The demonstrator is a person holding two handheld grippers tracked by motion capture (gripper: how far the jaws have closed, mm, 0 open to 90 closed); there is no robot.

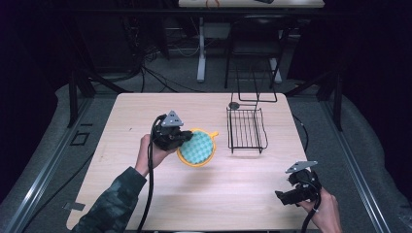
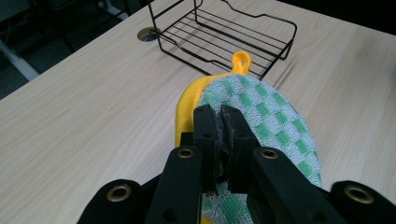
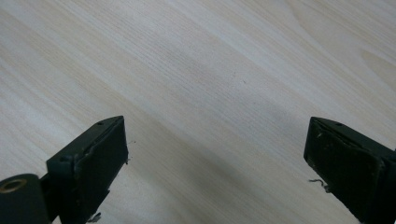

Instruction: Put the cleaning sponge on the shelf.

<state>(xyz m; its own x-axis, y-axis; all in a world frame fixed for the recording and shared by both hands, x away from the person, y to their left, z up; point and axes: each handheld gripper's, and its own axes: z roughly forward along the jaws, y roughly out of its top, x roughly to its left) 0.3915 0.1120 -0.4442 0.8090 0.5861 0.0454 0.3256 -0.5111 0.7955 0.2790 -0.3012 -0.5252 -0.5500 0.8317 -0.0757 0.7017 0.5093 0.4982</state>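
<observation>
A round potholder (image 1: 197,147) with a green-and-white checked face and a yellow rim and loop sits near the table's middle. My left gripper (image 1: 180,138) is shut on its left edge; in the left gripper view the jaws pinch the checked cloth (image 2: 275,112) at the gripper (image 2: 222,116), and the yellow loop (image 2: 241,60) points toward the rack. A black wire rack (image 1: 246,128) stands just right of the potholder. My right gripper (image 1: 284,196) hovers low near the table's front right corner, jaws wide apart over bare wood (image 3: 215,93), gripper (image 3: 217,154) holding nothing.
The light wooden table (image 1: 145,194) has a cable hole (image 1: 234,105) behind the rack. A black chair frame (image 1: 255,58) and table legs stand beyond the far edge. Black cables trail from both grippers toward the front edge.
</observation>
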